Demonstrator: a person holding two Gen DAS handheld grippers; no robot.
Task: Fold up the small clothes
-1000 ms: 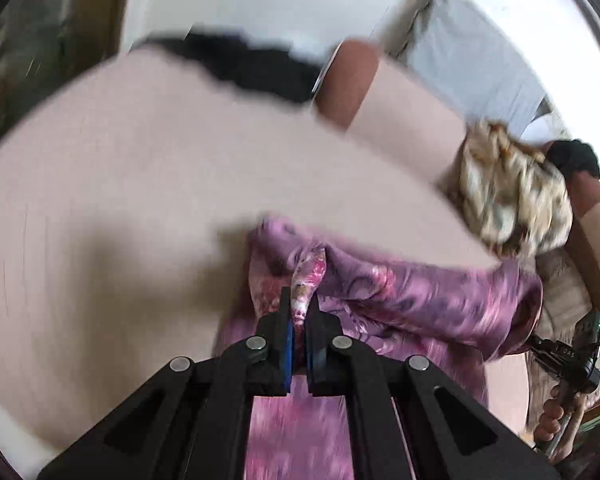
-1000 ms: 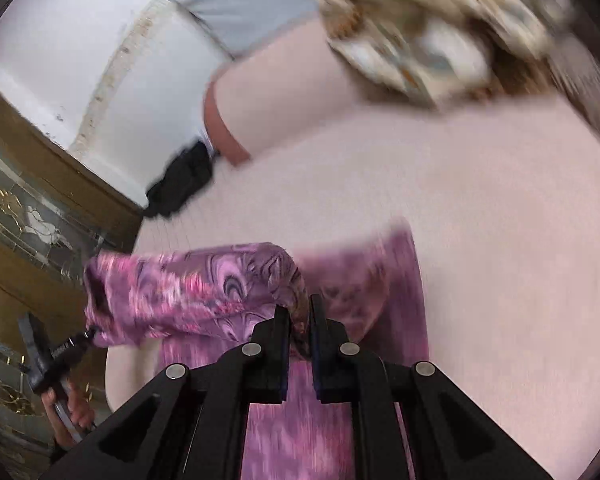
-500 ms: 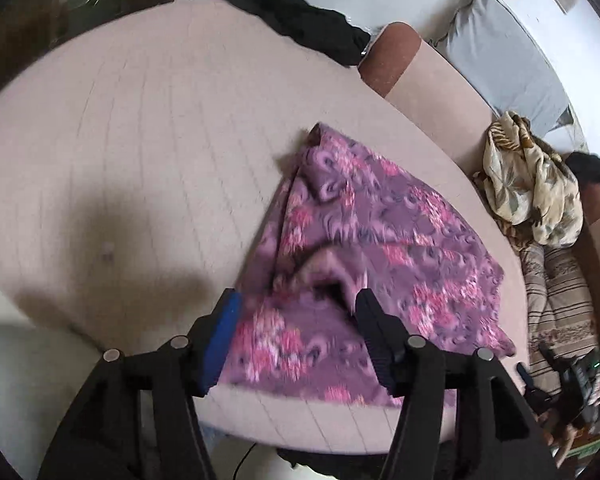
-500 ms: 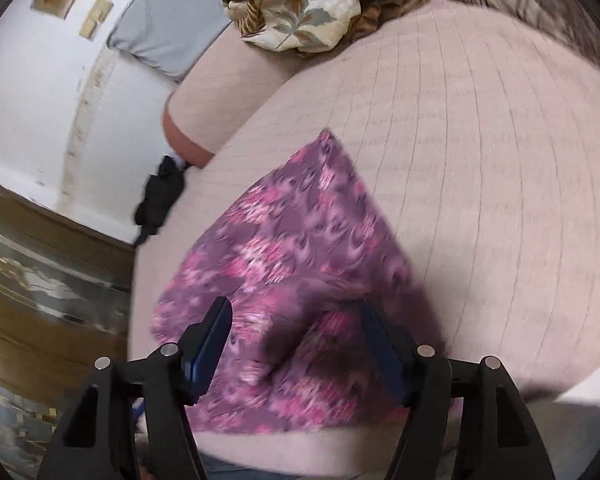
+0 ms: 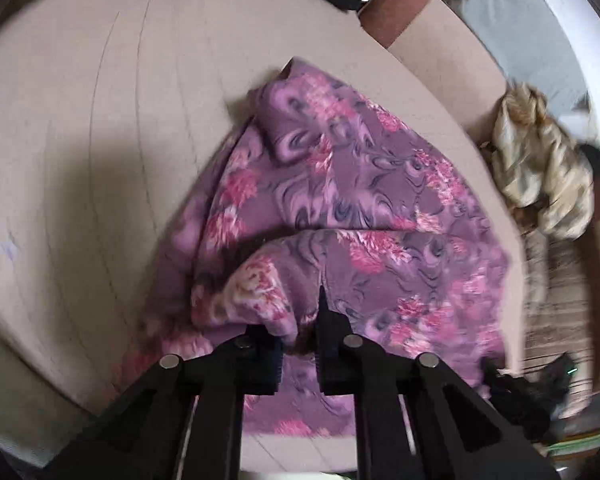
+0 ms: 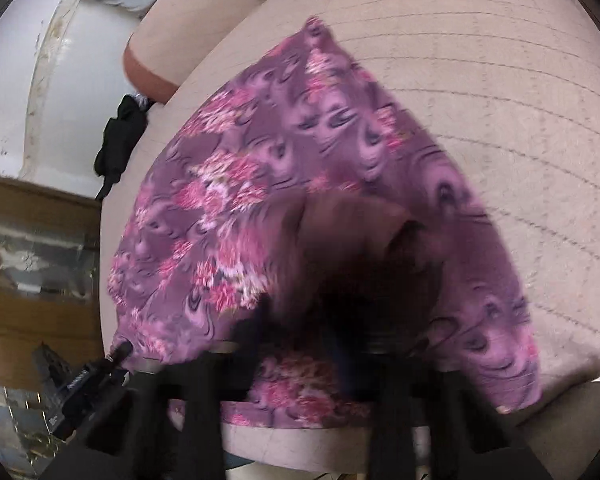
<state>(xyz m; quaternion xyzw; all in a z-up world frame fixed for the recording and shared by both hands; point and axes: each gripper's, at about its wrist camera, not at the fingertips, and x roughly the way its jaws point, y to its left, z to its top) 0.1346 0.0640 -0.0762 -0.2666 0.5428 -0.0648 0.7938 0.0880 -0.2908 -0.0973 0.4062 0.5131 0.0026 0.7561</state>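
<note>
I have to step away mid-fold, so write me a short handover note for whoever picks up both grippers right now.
Left hand-held gripper: jaws closing on a bunched near edge of the purple floral-print cloth garment; fabric sits between them.
Right hand-held gripper: blurred in its view, shut as far as can be judged, with a raised hump of the same garment right at its tips.
The garment lies spread on the beige quilted cushion surface, its far end tapering to a point.
Done: garment laid out.
Left: likely carry the near edge toward the far end, then flatten the fold.
</note>
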